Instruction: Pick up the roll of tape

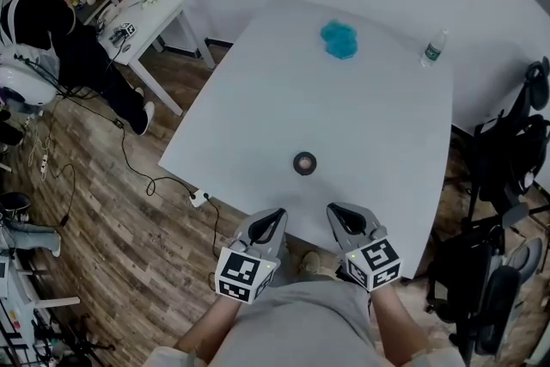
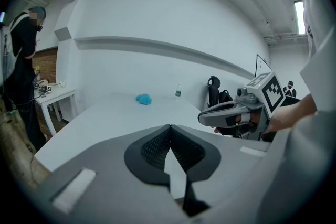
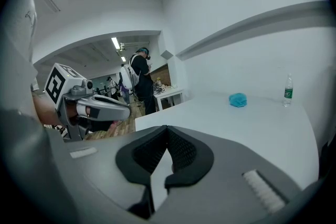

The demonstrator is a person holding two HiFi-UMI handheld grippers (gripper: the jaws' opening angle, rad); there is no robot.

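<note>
Both pairs of jaws are clenched tip to tip and empty. I confirm this in each gripper view, where the ribbed pads [image 2: 153, 148] meet at the front with nothing between them.

1. Position. The left gripper [image 1: 277, 216] and the right gripper [image 1: 334, 211] hang side by side at the near edge of the white table [image 1: 378, 142], both pointing forward and slightly down.

2. Target. The roll of tape [image 1: 304, 162] lies flat on the table, core upward. It sits just beyond the two gripper tips and roughly between their lines. Neither gripper touches it. It does not show in either gripper view. A blue bundle [image 1: 339, 39] and a bottle [image 1: 435, 48] stand well apart at the far side and do not obstruct the path.

3. Step in hand. I judge this to be the approach: no grasp is begun.

4. Next move. I select one gripper and release its jaws before it arrives. I then tip it further downward over the roll. One jaw goes into the core and the other outside the wall, or both jaws span the full ring. I close only once the pads bracket the tape, because shut jaws would merely push the roll across the smooth surface.
</note>
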